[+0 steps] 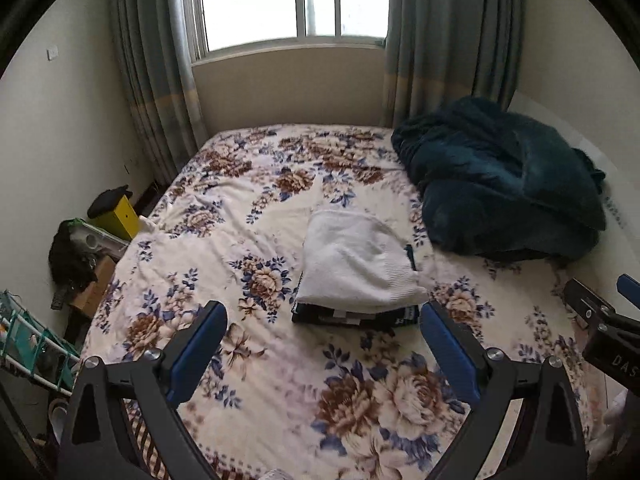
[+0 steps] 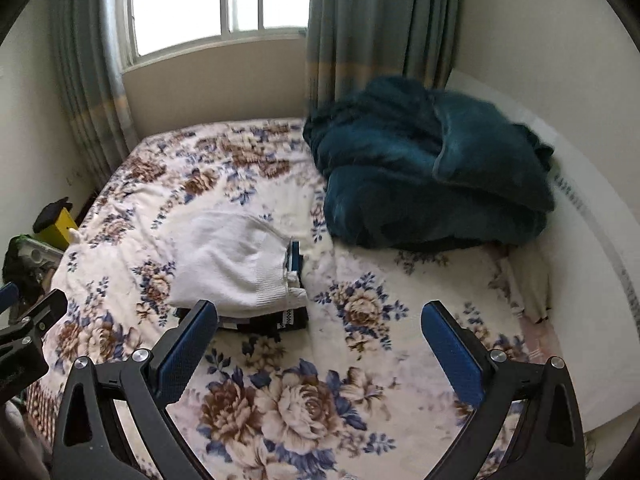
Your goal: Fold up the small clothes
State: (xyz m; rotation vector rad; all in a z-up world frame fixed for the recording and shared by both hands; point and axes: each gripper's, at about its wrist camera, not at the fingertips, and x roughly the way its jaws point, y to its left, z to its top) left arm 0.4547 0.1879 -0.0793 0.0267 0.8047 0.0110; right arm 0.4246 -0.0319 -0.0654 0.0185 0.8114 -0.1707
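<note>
A folded white garment (image 1: 356,260) lies on top of a folded dark garment (image 1: 352,317) in a small stack in the middle of the floral bedspread (image 1: 224,248). The stack also shows in the right wrist view, white piece (image 2: 232,264) over dark piece (image 2: 280,320). My left gripper (image 1: 324,320) is open and empty, held above the bed just in front of the stack. My right gripper (image 2: 320,320) is open and empty, to the right of the stack; its body shows at the right edge of the left wrist view (image 1: 600,320).
A heaped dark teal blanket (image 1: 500,192) fills the bed's far right corner. Curtains (image 1: 156,80) and a window (image 1: 292,0) stand behind the bed. A yellow box (image 1: 120,216) and clutter sit on the floor at the left. A white wall ledge (image 2: 592,240) runs along the right.
</note>
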